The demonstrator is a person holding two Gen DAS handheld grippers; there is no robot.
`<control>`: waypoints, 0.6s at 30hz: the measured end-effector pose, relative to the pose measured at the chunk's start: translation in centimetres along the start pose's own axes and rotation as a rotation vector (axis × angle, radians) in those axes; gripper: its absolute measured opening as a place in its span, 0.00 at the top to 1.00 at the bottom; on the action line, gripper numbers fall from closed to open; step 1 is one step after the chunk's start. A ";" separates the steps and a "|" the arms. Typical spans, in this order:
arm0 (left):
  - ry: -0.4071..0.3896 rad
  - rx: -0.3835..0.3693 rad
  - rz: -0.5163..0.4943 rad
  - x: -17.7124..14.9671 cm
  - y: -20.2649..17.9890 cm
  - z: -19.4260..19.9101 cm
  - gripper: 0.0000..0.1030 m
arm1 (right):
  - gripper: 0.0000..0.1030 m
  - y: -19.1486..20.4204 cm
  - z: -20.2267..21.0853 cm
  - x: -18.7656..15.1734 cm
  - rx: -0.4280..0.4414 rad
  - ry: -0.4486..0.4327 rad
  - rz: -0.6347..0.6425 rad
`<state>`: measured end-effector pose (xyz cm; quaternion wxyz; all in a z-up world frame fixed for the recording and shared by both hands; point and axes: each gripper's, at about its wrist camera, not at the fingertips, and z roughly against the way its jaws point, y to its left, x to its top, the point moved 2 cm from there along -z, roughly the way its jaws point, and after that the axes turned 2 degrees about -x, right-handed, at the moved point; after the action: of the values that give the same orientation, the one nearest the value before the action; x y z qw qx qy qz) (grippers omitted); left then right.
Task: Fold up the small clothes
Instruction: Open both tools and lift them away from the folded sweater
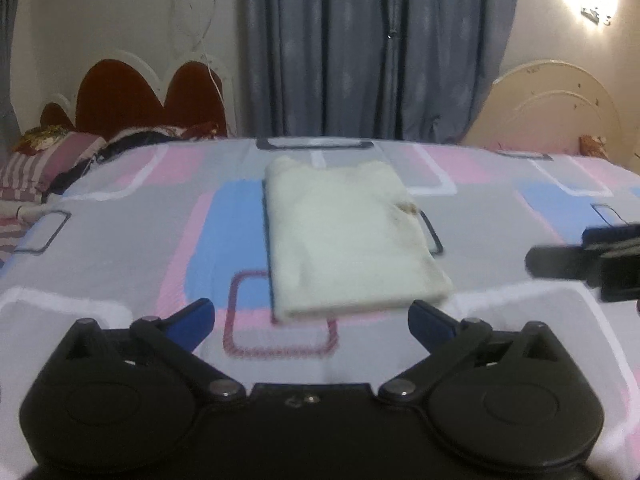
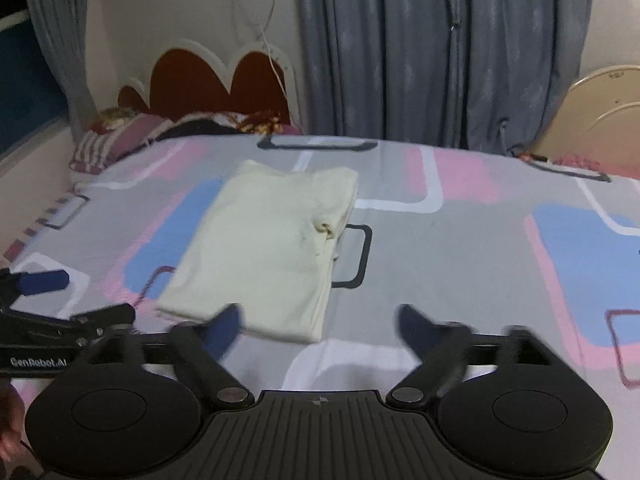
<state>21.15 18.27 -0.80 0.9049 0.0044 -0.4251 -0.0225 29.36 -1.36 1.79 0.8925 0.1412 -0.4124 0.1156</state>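
- Your left gripper (image 1: 311,316) has its jaws spread wide with nothing between them; it sits just short of the near edge of the folded cream garment (image 1: 344,236).
- Your right gripper (image 2: 318,330) is likewise wide apart and holds nothing, its blue fingertips (image 2: 224,326) blurred, one overlapping the garment's near edge in that view.
- The garment lies flat as a neat rectangle on the patterned bed sheet (image 2: 460,264), with a brownish stain near its right edge.
- Grey curtains (image 1: 360,48) hang behind the bed.

"GenRobot.AI" on left claw (image 2: 44,292)
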 end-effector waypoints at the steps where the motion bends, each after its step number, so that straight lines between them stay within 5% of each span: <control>1: -0.001 0.014 0.006 -0.5 -0.1 0.9 0.00 | 0.00 0.3 1.2 -0.4 0.009 -0.007 0.001; 10: -0.040 -0.014 0.136 -3.5 -0.8 11.1 0.00 | 0.00 3.6 9.8 -4.5 -0.026 -0.044 0.098; 18: -0.117 -0.018 0.093 -4.9 -3.1 16.7 0.00 | 0.00 4.7 15.9 -7.7 -0.044 -0.074 0.105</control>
<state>5.06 15.58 6.00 0.8784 -0.0247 -0.4770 0.0156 11.77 -3.18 6.43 0.8722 0.1040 -0.4544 0.1479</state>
